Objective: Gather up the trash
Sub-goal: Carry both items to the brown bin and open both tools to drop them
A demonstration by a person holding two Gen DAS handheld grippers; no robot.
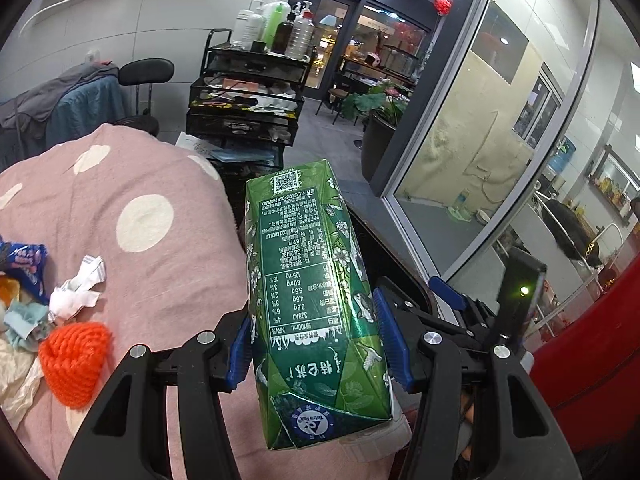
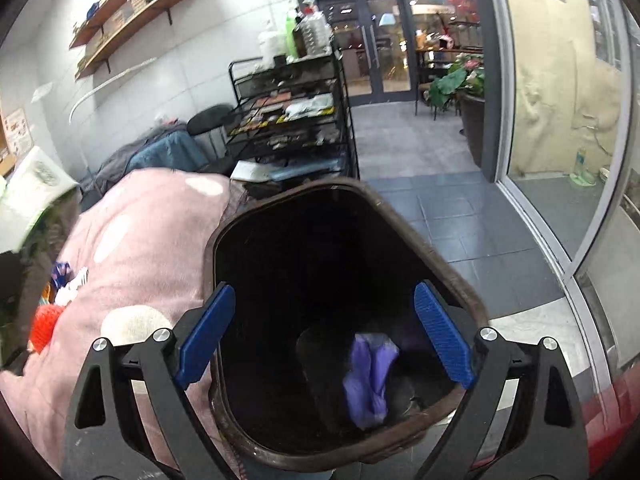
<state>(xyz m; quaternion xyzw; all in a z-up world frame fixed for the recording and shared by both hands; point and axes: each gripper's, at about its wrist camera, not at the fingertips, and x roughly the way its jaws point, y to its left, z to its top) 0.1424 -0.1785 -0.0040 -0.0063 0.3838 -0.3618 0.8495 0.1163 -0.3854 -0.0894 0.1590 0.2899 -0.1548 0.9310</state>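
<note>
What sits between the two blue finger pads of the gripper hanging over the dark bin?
Nothing is held: the right gripper is open. In the right wrist view only the dark brown-rimmed bin shows between its pads, a crumpled purple wrapper lying inside.

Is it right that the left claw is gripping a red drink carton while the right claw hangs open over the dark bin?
Not quite: the drink carton in the left claw is green, not red, as the left wrist view shows. The right claw does hang open over the dark bin.

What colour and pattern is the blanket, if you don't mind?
The blanket is pink with large white polka dots, clearest in the left wrist view.
</note>
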